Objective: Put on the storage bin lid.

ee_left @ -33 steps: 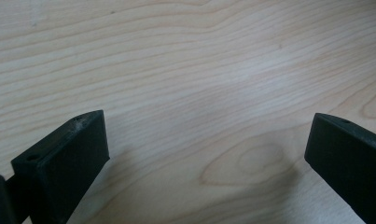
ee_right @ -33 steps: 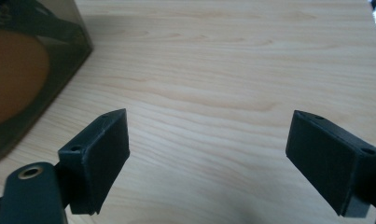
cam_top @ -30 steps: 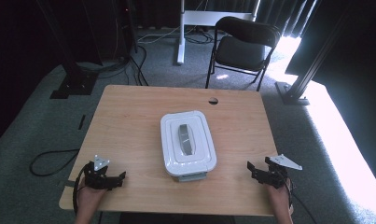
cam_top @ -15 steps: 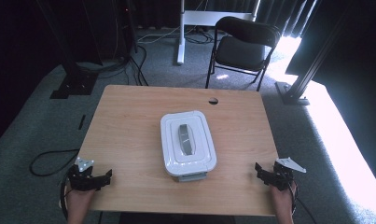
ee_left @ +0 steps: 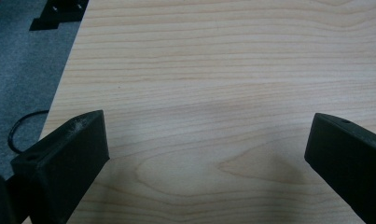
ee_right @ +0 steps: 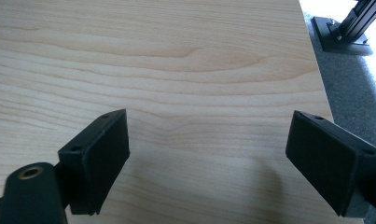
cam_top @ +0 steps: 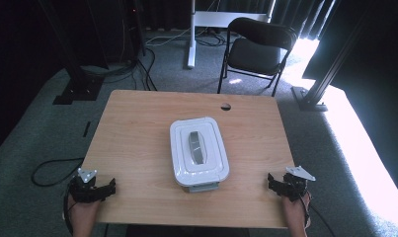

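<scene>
A white lidded box [cam_top: 198, 151] with a grey handle on its lid sits at the middle of the wooden table [cam_top: 137, 133]. My left gripper [cam_top: 109, 186] rests at the table's front left corner, held by a hand. Its jaws stand wide apart over bare wood [ee_left: 209, 135], so the left gripper [ee_left: 209, 149] is open and holds nothing. My right gripper [cam_top: 271, 180] is at the front right edge, also in a hand. The right gripper [ee_right: 208, 149] is open over bare wood too. Both grippers are well apart from the box.
A small dark hole [cam_top: 225, 106] is near the table's far edge. A black folding chair [cam_top: 256, 47] and a white desk leg [cam_top: 191, 34] stand beyond the table. Cables [cam_top: 48, 170] lie on the grey carpet at the left. A metal frame post [cam_top: 330, 74] stands at the right.
Both grippers have drawn back toward the table's front edge, the left one also outward to the left corner. The box has not moved.
</scene>
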### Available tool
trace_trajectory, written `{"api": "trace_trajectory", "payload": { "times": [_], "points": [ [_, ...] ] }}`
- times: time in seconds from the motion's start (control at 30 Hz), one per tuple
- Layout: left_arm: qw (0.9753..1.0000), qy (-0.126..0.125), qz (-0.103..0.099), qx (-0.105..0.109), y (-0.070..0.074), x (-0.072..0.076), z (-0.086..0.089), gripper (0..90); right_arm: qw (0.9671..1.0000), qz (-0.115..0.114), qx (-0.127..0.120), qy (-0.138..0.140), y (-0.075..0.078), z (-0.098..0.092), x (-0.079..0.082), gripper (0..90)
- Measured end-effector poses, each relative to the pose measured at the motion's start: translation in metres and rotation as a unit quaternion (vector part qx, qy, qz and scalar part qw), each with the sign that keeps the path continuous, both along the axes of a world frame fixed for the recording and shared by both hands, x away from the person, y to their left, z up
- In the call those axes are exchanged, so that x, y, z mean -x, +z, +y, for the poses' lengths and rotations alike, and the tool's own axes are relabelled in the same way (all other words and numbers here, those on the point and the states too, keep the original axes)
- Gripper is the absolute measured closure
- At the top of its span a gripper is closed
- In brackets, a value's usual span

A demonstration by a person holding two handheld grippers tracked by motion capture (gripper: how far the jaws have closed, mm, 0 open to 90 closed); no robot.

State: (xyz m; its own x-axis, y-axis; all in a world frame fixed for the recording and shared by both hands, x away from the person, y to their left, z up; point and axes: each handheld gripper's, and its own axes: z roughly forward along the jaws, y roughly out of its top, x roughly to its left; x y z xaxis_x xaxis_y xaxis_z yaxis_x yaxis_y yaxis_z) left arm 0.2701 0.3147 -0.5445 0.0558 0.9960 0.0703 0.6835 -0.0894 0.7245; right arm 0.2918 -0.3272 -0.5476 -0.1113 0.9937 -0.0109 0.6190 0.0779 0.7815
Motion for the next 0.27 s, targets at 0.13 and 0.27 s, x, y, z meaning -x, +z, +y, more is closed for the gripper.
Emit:
{"api": "trace_trajectory", "payload": {
  "times": [0.13, 0.27],
  "points": [
    [1.0, -0.003, 0.0, -0.007, -0.0001, 0.0, -0.0012, 0.1, 0.9999, 0.001, -0.013, -0.009, -0.0001, -0.0028, -0.0003, 12.8],
    [1.0, 0.002, -0.005, 0.005, 0.0004, 0.0004, 0.0012, 0.1, 0.9997, -0.003, -0.022, -0.013, 0.0001, -0.0049, 0.0005, 12.8]
  ]
}}
